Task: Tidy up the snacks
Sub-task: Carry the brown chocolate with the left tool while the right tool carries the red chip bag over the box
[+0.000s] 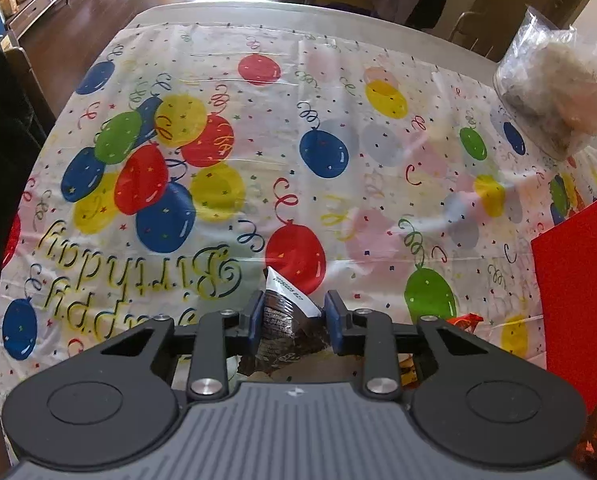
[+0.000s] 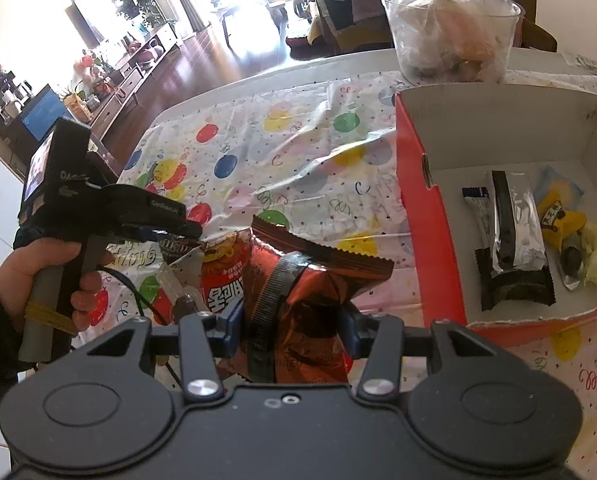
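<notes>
My left gripper (image 1: 294,320) is mostly black: two broad rounded lobes at seven and five o'clock, each stamped with a shallow oval, and flat link bars pinned by silver screws. The deck between the lobes is ribbed grey, and my fingertips (image 1: 253,320) wear blue pads. My right gripper (image 2: 292,320) matches it (though its deck is plain black, with two small round fittings near the middle). Out at nine o'clock, my left hand (image 2: 46,270) shows bare skin, a dark sleeve, a grey handle, a yellow band and a thin black cable.
</notes>
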The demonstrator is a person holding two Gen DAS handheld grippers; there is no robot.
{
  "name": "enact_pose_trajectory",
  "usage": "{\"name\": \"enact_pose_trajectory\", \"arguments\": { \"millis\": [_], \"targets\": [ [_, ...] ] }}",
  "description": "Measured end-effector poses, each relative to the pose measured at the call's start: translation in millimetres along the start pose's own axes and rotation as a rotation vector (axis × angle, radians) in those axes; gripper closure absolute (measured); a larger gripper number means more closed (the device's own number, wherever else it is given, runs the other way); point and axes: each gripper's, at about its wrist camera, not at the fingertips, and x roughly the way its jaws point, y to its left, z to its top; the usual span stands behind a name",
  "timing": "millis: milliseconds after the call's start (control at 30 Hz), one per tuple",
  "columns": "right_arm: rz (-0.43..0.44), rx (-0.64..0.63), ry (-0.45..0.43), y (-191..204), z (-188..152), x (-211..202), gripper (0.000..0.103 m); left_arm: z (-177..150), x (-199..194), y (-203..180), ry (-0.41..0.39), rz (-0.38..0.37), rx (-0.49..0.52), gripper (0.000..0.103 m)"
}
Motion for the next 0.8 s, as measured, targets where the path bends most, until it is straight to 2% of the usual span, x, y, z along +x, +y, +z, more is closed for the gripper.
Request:
{"name": "enact_pose_trajectory", "arguments": {
  "millis": [200, 467, 800],
  "targets": [
    [0.006, -0.003, -0.012, -3.2, 2.2, -6.2, 0.057, -3.5, -22.2, 5.8, -0.021, -0.040, -0.031, 0.072],
    [0.016, -0.014, -0.034, -13.7, 6.9, -20.6, 0.057, -13.5, -64.2, -0.2, -0.077, -0.075, -0.005, 0.072],
    [0.017, -0.057, -0.080, -40.5, 19.0, -52.5, 0.057, -31.9, -121.8, -58.7, -0.161, -0.174, 0.109, 0.072]
  ]
}}
